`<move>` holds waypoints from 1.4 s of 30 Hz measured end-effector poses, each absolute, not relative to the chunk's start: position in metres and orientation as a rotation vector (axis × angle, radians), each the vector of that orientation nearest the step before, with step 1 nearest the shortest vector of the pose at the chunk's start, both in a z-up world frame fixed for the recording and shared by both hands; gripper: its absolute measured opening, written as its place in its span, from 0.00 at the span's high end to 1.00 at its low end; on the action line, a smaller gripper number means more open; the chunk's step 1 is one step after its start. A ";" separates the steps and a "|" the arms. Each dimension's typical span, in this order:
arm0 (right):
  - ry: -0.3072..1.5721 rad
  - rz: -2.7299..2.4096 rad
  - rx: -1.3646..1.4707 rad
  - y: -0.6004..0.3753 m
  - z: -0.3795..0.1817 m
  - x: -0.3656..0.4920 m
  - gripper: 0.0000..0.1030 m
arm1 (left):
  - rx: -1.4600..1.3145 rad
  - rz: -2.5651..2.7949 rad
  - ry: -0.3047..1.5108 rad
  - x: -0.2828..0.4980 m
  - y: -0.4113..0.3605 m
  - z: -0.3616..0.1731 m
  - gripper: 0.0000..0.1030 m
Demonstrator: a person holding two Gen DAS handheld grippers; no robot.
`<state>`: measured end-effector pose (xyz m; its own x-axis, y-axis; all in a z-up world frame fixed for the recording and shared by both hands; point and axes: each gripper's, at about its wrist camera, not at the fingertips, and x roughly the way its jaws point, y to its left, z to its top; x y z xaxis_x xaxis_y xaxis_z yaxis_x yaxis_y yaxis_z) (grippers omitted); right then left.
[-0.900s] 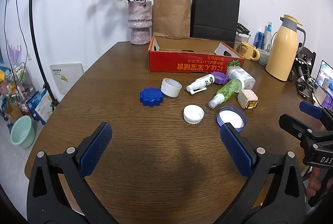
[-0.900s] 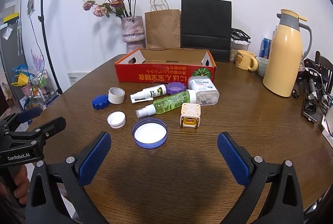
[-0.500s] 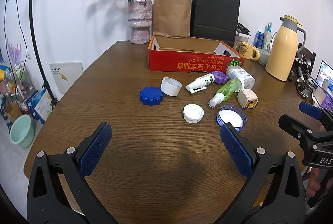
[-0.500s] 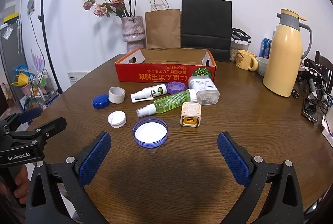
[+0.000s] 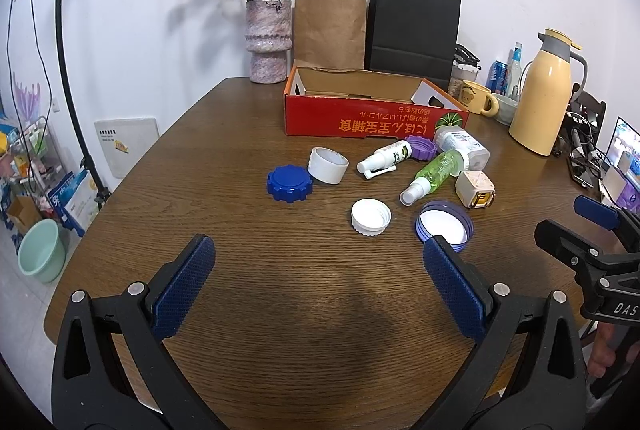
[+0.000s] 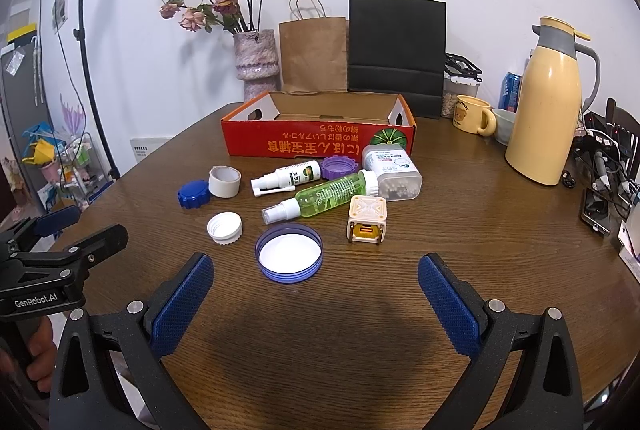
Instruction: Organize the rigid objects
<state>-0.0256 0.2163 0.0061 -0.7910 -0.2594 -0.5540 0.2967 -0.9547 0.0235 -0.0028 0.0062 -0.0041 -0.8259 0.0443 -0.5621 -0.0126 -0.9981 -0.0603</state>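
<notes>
A round, dark wooden table (image 6: pixel 460 230) stands against a white wall, with paper bags, a vase of dried roses and a yellow thermos (image 6: pixel 546 102) along its far side.

Both grippers hover low over the near edge of the table, holding nothing. The right gripper (image 6: pixel 316 282) has its blue-padded fingers (image 6: pixel 182 294) spread wide; the left gripper (image 5: pixel 318 276) is spread just as wide.

Just ahead of the right gripper lies a wide purple-rimmed lid (image 6: pixel 289 252), open side up. To its left is a small white ribbed cap (image 6: pixel 224 227); to its right, a cream cube-shaped gadget (image 6: pixel 367 219). Behind these lie a green spray bottle (image 6: pixel 320 198) and a white spray bottle (image 6: pixel 286 177) on their sides, a purple cap (image 6: pixel 339 167), a clear jar of cotton swabs (image 6: pixel 394 172), a white ring-shaped cup (image 6: pixel 225 181) and a blue toothed lid (image 6: pixel 194 193). Farther back sits an open red cardboard box (image 6: pixel 320 146), probably the place to gather them.

Nothing appears sorted yet. A sound first move: take the nearest piece, lower the fingers astride its rim, and close squarely so the flat lid does not skid.
</notes>
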 end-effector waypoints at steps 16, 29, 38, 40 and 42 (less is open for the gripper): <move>0.098 -2.719 0.835 0.215 0.005 -0.027 0.00 | -0.922 2.976 -0.089 -0.004 0.008 -0.005 0.00; 0.141 -2.694 0.903 0.207 -0.007 -0.050 0.00 | -0.987 2.961 -0.113 -0.025 0.004 -0.012 0.00; 0.187 -2.648 0.991 0.200 -0.022 -0.074 0.00 | -1.043 2.948 -0.130 -0.044 -0.002 -0.020 0.00; 0.204 -2.630 1.009 0.197 -0.026 -0.079 0.00 | -1.054 2.944 -0.133 -0.048 -0.004 -0.022 0.00; 0.225 -2.611 1.033 0.193 -0.031 -0.085 0.00 | -1.069 2.941 -0.131 -0.052 -0.004 -0.024 0.00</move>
